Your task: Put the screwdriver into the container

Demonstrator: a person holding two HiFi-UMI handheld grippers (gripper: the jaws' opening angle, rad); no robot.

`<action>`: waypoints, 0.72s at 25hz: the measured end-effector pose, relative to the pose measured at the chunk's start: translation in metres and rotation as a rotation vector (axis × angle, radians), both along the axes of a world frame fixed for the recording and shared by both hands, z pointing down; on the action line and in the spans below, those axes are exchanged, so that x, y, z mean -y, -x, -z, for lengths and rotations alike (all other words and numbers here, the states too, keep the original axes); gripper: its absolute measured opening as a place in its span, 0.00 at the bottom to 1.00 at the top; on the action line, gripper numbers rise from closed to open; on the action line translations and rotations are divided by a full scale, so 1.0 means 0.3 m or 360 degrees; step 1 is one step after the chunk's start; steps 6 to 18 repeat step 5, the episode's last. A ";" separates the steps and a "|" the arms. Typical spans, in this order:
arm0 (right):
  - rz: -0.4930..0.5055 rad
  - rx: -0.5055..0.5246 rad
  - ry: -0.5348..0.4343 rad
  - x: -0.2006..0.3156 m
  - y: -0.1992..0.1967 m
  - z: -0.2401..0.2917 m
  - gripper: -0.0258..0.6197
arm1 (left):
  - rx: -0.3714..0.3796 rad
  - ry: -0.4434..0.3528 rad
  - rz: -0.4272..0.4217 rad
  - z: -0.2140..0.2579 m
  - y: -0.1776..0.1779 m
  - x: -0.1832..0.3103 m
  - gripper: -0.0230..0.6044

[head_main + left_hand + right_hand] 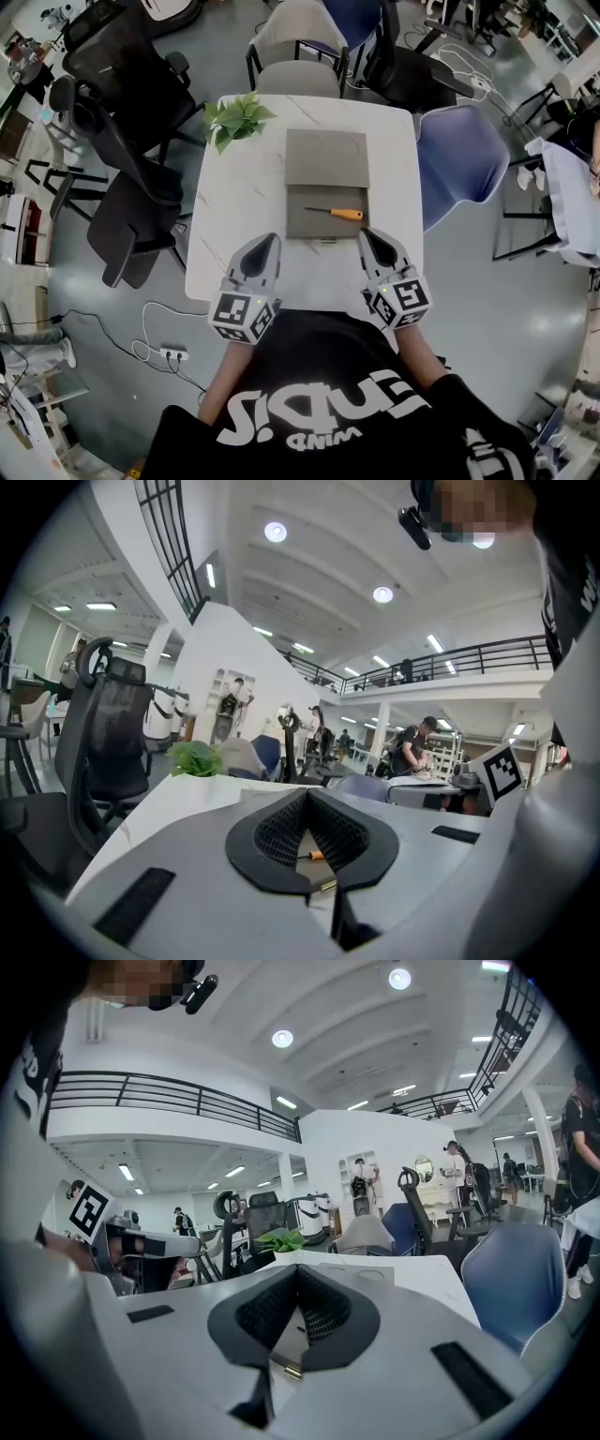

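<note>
Person holding left gripper (272, 242) and right gripper (367, 236) over near table (242, 192) edge, both jaws pressed together, gripping nothing. Screwdriver (335, 213) lying on grey container (325, 155) nearer panel. Right gripper probably suiting better: opening wide, straddling orange handle crosswise.

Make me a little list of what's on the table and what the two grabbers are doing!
table: white, marble-look top
container: grey, lying open in two parts in the middle of the table
screwdriver: orange handle, lying on the container's nearer part
plant: green leaves, at the far left corner
left gripper: at the near table edge, jaws together, holding nothing
right gripper: at the near table edge, jaws together, holding nothing
</note>
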State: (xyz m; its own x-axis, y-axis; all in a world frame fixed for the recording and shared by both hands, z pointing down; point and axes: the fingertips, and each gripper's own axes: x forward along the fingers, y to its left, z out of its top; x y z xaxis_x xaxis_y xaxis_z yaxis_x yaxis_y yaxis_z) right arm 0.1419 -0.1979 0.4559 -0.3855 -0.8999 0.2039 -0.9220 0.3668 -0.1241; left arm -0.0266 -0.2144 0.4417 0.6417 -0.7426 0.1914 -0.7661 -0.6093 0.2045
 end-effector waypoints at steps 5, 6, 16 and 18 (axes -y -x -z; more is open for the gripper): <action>0.0004 -0.0007 0.0015 -0.001 0.014 -0.009 0.06 | 0.0001 0.0006 -0.0016 -0.001 0.002 0.001 0.06; 0.0004 -0.0007 0.0015 -0.001 0.014 -0.009 0.06 | 0.0001 0.0006 -0.0016 -0.001 0.002 0.001 0.06; 0.0004 -0.0007 0.0015 -0.001 0.014 -0.009 0.06 | 0.0001 0.0006 -0.0016 -0.001 0.002 0.001 0.06; 0.0004 -0.0007 0.0015 -0.001 0.014 -0.009 0.06 | 0.0001 0.0006 -0.0016 -0.001 0.002 0.001 0.06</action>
